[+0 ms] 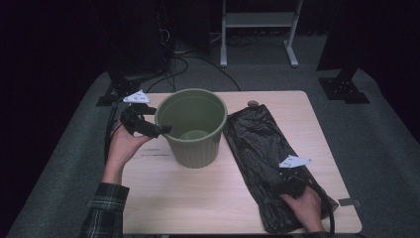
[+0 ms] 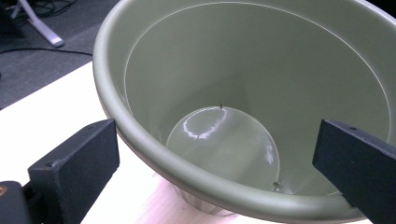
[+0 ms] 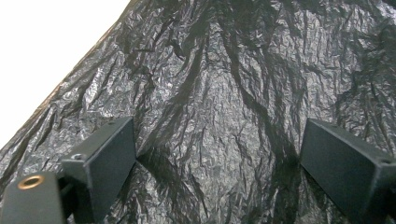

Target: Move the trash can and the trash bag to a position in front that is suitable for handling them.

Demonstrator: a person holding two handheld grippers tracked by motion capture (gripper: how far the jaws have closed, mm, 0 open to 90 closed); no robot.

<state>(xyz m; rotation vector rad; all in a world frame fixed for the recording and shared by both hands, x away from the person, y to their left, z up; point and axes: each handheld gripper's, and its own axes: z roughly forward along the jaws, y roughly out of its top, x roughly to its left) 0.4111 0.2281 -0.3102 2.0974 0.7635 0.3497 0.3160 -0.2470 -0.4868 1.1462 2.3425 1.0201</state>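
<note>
An empty green plastic bin stands upright on the wooden table, left of centre. A black plastic bag lies flat and crumpled to its right. My left gripper is open at the bin's left rim, one jaw outside the wall and one over the inside; the left gripper view looks down into the bin with the rim between the jaws. My right gripper is open, low over the near part of the bag, and its jaws straddle wrinkled plastic without pinching it.
The table's far edge meets grey carpet with cables and a white stand. A small round object sits at the bag's far end. Bare tabletop lies in front of the bin and along the left side.
</note>
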